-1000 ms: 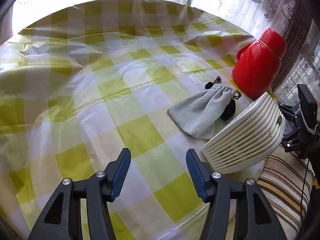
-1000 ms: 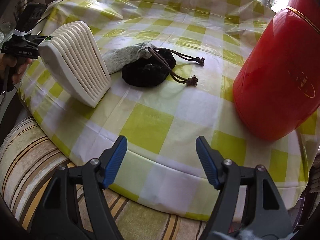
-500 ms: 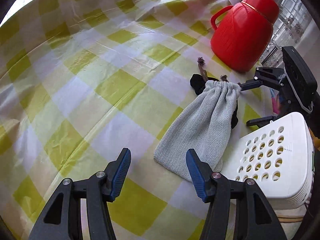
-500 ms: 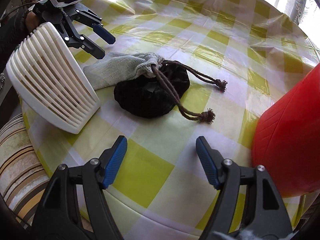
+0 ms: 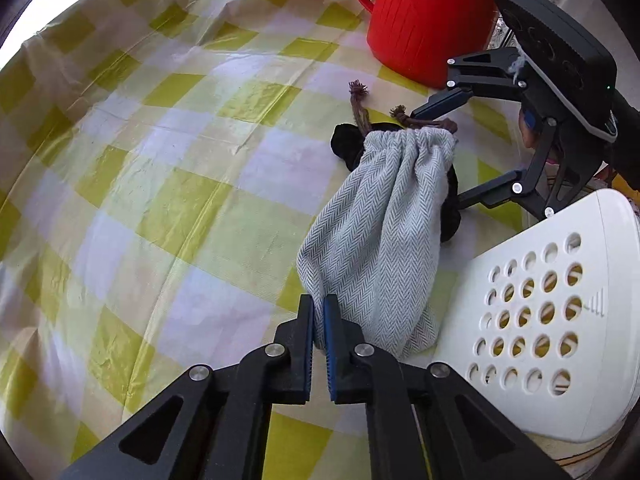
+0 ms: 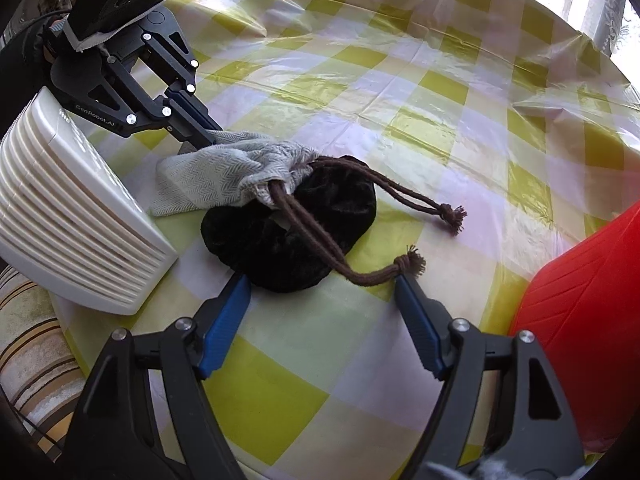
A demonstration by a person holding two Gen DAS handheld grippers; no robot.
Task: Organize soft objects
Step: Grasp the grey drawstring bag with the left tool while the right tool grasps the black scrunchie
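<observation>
Your left gripper (image 5: 319,322) is clamped on the bottom corner of the grey drawstring pouch (image 5: 380,232), which lies on the checked tablecloth (image 5: 168,168) over a black velvet scrunchie (image 6: 292,236). Your right gripper (image 6: 322,308) hangs spread before it. Sorting is barely begun; nothing looks put away yet.

Red jug (image 5: 424,20), white basket (image 5: 552,312), checked cloth (image 5: 160,184)

Checked tbl (image 5: 168,184) w/ pouch (image 5: 380,232), jug (image 5: 424,16), prob. basket (image 5: 560,300)
</observation>
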